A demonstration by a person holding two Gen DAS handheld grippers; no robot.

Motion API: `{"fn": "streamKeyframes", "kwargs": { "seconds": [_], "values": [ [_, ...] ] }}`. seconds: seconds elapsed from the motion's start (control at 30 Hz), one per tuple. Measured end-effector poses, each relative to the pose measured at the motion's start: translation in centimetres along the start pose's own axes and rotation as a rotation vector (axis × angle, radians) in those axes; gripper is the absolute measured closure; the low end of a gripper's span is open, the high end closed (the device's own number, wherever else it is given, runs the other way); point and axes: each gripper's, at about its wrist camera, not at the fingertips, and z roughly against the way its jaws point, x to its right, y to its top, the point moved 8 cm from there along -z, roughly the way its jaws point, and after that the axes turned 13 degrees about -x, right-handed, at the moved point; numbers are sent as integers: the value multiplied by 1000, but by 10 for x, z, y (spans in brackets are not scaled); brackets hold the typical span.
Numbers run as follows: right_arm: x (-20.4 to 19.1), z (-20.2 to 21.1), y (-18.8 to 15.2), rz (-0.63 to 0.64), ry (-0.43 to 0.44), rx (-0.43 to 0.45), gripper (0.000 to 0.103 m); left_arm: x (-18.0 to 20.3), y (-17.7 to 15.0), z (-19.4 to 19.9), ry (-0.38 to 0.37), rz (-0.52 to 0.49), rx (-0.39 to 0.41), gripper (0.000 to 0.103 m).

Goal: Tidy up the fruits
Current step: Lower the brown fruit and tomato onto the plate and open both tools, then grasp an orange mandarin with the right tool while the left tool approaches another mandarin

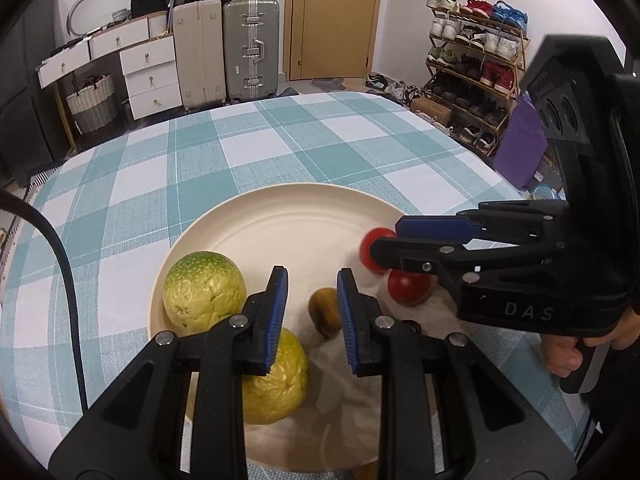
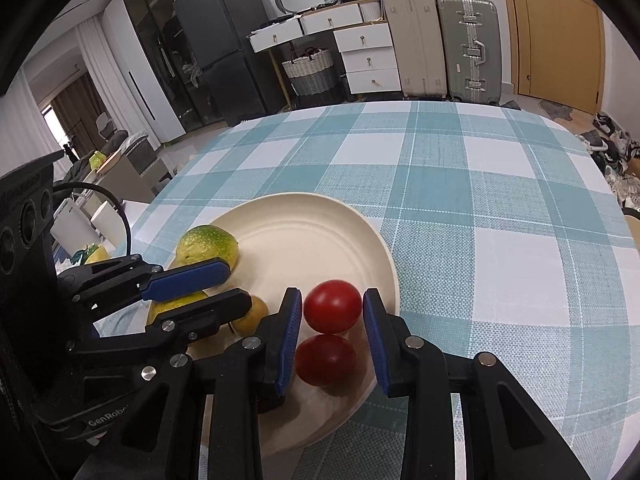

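A cream plate (image 1: pixel 288 220) (image 2: pixel 304 232) on the checked tablecloth holds two yellow-green guavas (image 1: pixel 204 294) (image 1: pixel 276 380), a small brown kiwi (image 1: pixel 324 310) and two red tomatoes. My left gripper (image 1: pixel 312 312) is open and empty, its tips above the plate between the near guava and the kiwi. My right gripper (image 2: pixel 332 312) is open, with the upper tomato (image 2: pixel 332 306) (image 1: pixel 374 248) between its pads, not clamped. The second tomato (image 2: pixel 325 360) (image 1: pixel 408 286) lies on the plate just below it.
The table (image 2: pixel 480 184) is covered by a teal and white checked cloth. Beyond it stand suitcases (image 1: pixel 250 48), white drawers (image 1: pixel 150 76), a wicker basket (image 1: pixel 92 100) and a shoe rack (image 1: pixel 476 60). A black cable (image 1: pixel 60 264) hangs at the left.
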Motion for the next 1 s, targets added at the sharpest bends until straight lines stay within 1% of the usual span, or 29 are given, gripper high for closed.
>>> {"fn": "streamKeyframes", "kwargs": {
  "seconds": [0.03, 0.1, 0.17, 0.2, 0.23, 0.27, 0.3, 0.33, 0.37, 0.4, 0.43, 0.5, 0.57, 0.63, 0.73, 1.0],
  "values": [
    [0, 2, -1, -4, -2, 5, 63, -2, -1, 2, -3, 9, -1, 81],
    [1, 10, -3, -22, 8, 21, 58, -6, -5, 7, -8, 26, -2, 81],
    [1, 21, -6, -38, 13, 44, 52, -10, -10, 15, -7, 37, 5, 76],
    [1, 26, -8, -42, 8, 54, 48, -12, -12, 21, -5, 45, 14, 68],
    [0, 31, -10, -44, 5, 62, 41, -15, -16, 27, 2, 55, 24, 57],
    [-1, 37, -13, -45, 4, 69, 35, -16, -19, 32, 6, 61, 32, 52],
    [-3, 41, -15, -48, 5, 75, 23, -18, -23, 40, 10, 69, 49, 42],
    [-4, 46, -18, -52, 6, 84, 14, -20, -26, 47, 14, 74, 62, 37],
    [-5, 51, -21, -58, 8, 99, 12, -21, -31, 54, 18, 78, 77, 30],
    [-7, 56, -24, -65, 11, 111, 9, -23, -37, 63, 33, 86, 88, 25],
    [-8, 60, -28, -69, 15, 115, 4, -24, -40, 68, 39, 89, 95, 23],
    [-11, 64, -35, -78, 21, 116, 0, -24, -50, 82, 43, 93, 115, 19],
    [-13, 68, -43, -82, 18, 116, 0, -25, -60, 95, 51, 101, 128, 13],
    [-16, 71, -50, -83, 10, 122, 0, -26, -68, 105, 53, 108, 142, 1],
    [-22, 75, -62, -76, 10, 122, 0, -25, -81, 118, 62, 112, 168, 1],
    [-36, 77, -84, -34, -5, 110, 0, -16, -108, 128, 59, 101, 176, 1]
  ]
}}
